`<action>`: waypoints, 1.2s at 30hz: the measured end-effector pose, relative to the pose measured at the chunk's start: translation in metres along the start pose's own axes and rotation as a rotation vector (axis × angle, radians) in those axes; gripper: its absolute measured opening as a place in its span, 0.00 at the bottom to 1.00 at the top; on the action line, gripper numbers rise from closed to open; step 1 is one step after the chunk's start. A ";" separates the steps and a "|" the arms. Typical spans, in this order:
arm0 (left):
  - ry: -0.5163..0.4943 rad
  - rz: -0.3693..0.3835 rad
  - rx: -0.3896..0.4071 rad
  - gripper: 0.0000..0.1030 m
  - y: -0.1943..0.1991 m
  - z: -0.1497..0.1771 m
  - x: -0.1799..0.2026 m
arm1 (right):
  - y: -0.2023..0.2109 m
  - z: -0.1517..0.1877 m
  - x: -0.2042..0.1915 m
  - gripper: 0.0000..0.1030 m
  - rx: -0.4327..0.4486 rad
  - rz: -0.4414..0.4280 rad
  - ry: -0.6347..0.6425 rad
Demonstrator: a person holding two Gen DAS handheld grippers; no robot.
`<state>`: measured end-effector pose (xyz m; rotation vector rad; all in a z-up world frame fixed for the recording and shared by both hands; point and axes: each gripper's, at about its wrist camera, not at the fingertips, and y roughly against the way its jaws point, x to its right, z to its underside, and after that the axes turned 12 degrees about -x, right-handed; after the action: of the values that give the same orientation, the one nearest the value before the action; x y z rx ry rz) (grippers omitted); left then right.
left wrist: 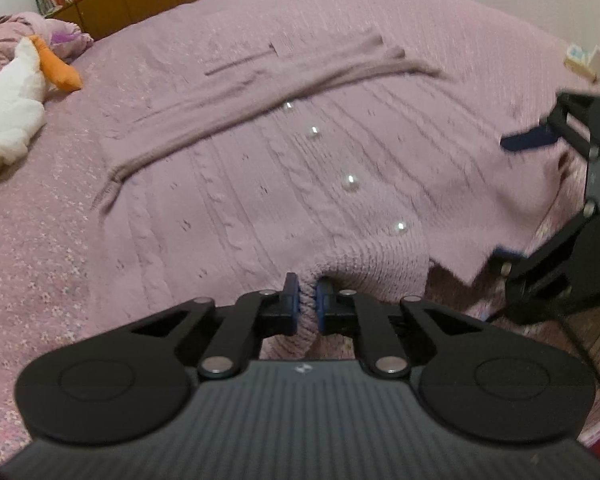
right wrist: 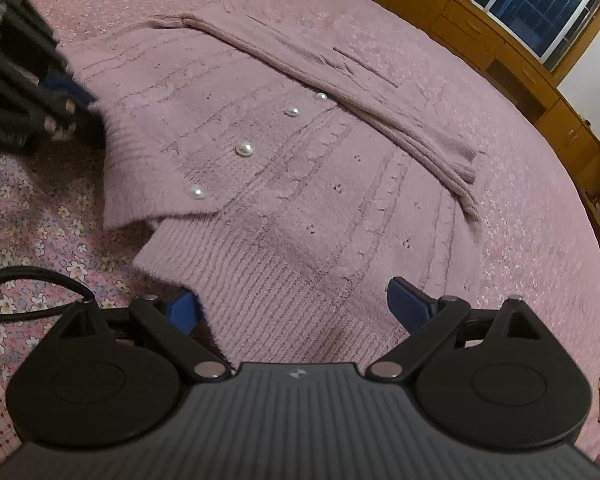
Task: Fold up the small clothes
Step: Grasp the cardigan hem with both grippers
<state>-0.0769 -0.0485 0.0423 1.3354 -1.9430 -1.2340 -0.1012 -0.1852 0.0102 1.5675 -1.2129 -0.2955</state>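
Lying flat across the pink bedspread [left wrist: 40, 280], a mauve cable-knit cardigan [left wrist: 228, 184] with pearl buttons [left wrist: 350, 182], sleeve folded over the chest. Left gripper [left wrist: 308, 300] pinched tight on the ribbed hem. Right gripper [right wrist: 292, 304] spread wide, straddling the hem, pads clear of the knit.

The cardigan [left wrist: 228, 184] was soft, fuzzy pink knit wool with raised cable ribs and a ribbed hem, its buttons [right wrist: 244, 148] glossy and pearl-like. The bedspread [left wrist: 32, 264] beneath it was matt cloth with a fine flower print. The left tool [left wrist: 308, 306] was matt black plastic with dull silver metal rivets, its blue pads [left wrist: 319, 300] rubbery; the right tool [right wrist: 296, 308] looked the same. By the bed's far edge lay a plush, fleecy toy goose [left wrist: 8, 116], and the cabinets [right wrist: 520, 68] were smooth, slightly shiny wood.
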 end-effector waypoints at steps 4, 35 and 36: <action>0.033 0.021 0.020 0.10 0.007 -0.003 -0.006 | 0.001 -0.001 -0.005 0.95 0.000 -0.001 0.028; 0.096 0.067 0.122 0.10 0.027 -0.016 -0.026 | 0.026 -0.018 0.025 0.09 0.190 -0.009 -0.312; 0.098 0.068 0.127 0.10 0.028 -0.018 -0.027 | 0.027 -0.019 0.027 0.09 0.198 -0.007 -0.318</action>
<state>-0.0656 -0.0283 0.0777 1.3526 -2.0087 -1.0093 -0.0900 -0.1933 0.0505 1.7407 -1.5200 -0.4537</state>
